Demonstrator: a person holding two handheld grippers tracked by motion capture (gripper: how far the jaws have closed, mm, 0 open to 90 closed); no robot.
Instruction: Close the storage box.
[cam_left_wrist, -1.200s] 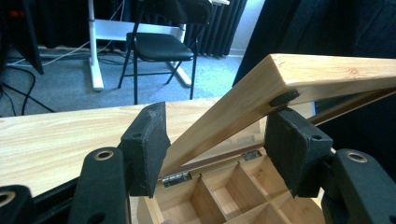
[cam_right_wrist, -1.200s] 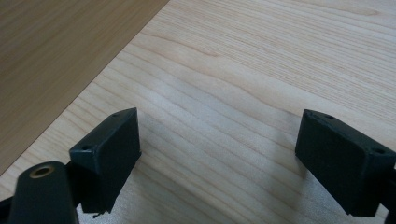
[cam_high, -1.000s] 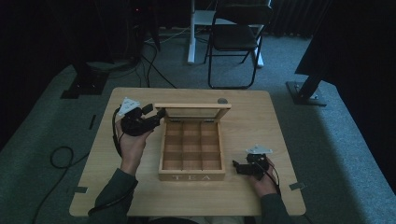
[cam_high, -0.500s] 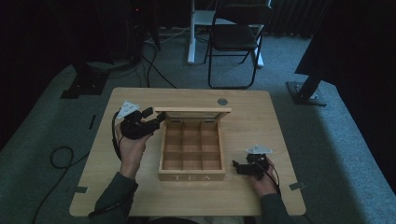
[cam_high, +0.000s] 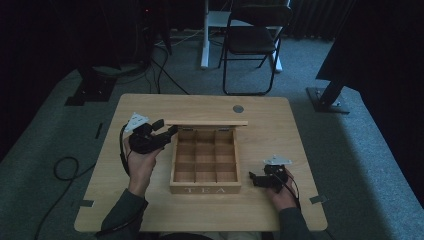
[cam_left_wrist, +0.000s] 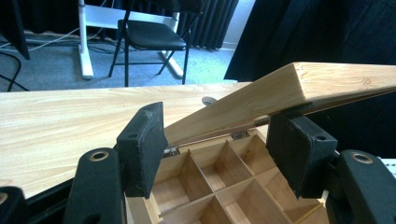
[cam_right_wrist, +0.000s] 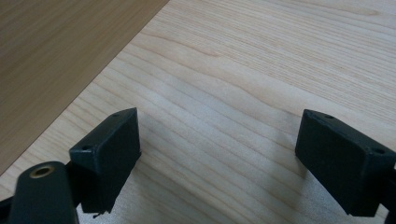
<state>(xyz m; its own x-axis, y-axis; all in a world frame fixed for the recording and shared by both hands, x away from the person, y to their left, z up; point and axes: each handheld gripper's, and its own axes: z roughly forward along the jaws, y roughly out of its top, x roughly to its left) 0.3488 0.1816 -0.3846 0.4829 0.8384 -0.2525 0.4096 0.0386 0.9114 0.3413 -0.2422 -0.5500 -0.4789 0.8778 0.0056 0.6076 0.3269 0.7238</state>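
A wooden tea box (cam_high: 205, 189), marked TEA on its front, sits mid-table with its lid (cam_high: 206, 122) raised on the far side hinges. Its several compartments (cam_left_wrist: 219, 182) look empty. My left gripper (cam_high: 167, 131) is at the lid's left end. In the left gripper view the lid (cam_left_wrist: 280, 88) runs across between the left gripper (cam_left_wrist: 219, 140) jaws, which have just been opening; the pads stand apart from the wood. My right gripper (cam_high: 254, 179) rests on the table right of the box, and the right gripper (cam_right_wrist: 219, 154) is open over bare wood.
The light wooden table (cam_high: 150, 205) has a round grommet (cam_high: 238, 108) at the far right. A black folding chair (cam_high: 252, 42) and cables lie on the grey carpet beyond. The box's side wall (cam_right_wrist: 56, 56) is left of the right jaws.
The lid's top edge has shifted slightly toward the near side and looks thinner from above. The left hand has edged a little. The right hand has stayed still.
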